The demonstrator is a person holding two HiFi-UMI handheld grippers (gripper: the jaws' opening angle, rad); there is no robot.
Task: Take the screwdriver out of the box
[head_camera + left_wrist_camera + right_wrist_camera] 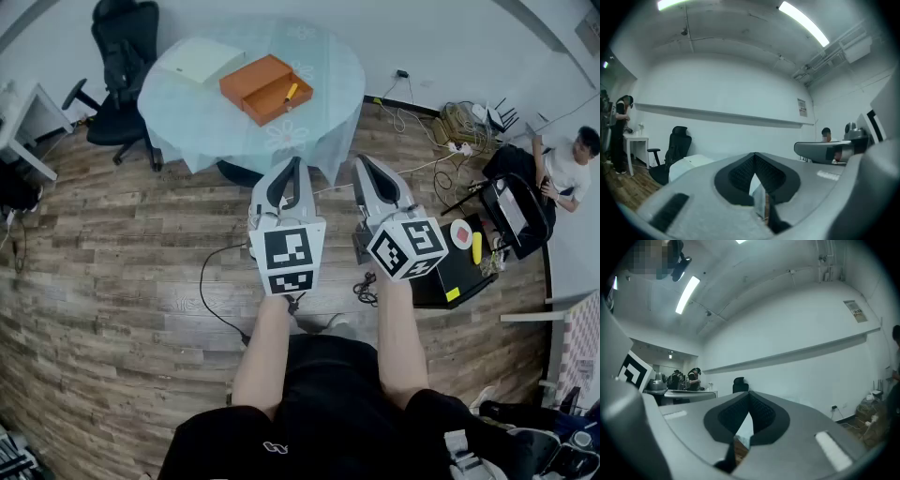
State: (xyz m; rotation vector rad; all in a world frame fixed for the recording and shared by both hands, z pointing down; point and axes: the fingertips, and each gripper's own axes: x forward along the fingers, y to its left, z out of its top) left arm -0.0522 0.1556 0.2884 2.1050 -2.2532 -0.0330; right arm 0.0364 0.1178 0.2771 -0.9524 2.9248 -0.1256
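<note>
An open orange box [266, 88] lies on the round table [187, 112], which has a pale blue cloth. A yellow-handled screwdriver [291, 93] rests inside the box at its right side. My left gripper [294, 163] and right gripper [362, 159] are held level side by side over the wooden floor, short of the table's near edge, both pointing toward it. In the left gripper view the left gripper [754, 155] has its pads meeting at the tips with nothing between them. The right gripper [749, 394] looks the same in its own view. Neither gripper view shows the box.
A flat white box [200, 60] lies on the table left of the orange one. A black office chair [122, 58] stands at the table's left, beside a white desk [23, 117]. Right of me are a black case [461, 264], floor cables [459, 127] and a seated person [565, 169].
</note>
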